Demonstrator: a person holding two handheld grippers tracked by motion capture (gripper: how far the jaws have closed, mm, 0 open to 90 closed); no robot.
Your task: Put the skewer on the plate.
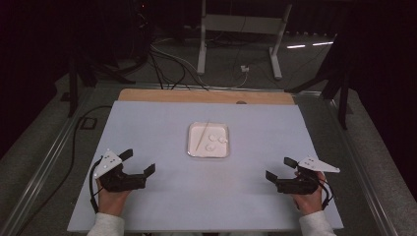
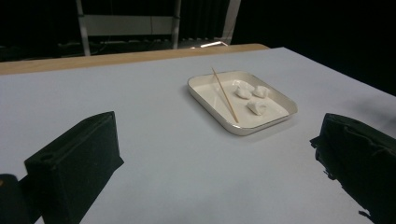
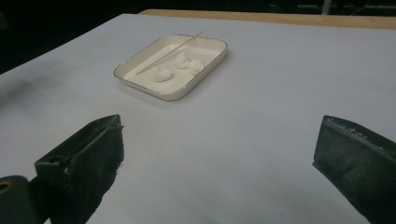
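A shallow white tray (image 1: 193, 147) (image 2: 280, 116) (image 3: 140, 79) sits in the middle of the pale table sheet. Inside it lie a thin wooden stick (image 1: 202, 134) (image 2: 225, 95) (image 3: 169, 47) and three small white lumps (image 1: 215, 140) (image 2: 252, 95) (image 3: 180, 65). My left gripper (image 1: 138, 162) (image 2: 219, 158) rests near the front left of the table, open, nothing between its jaws. My right gripper (image 1: 280, 167) (image 3: 219, 158) rests near the front right, open too and holding nothing. Both point toward the tray from a distance.
The pale sheet (image 1: 147, 123) covers a wooden table whose far edge (image 1: 196, 96) shows bare. Beyond it stand a white metal frame (image 1: 241, 29) and loose cables (image 1: 167, 64) on the floor. A person's hands and white sleeves hold the grippers at the front edge.
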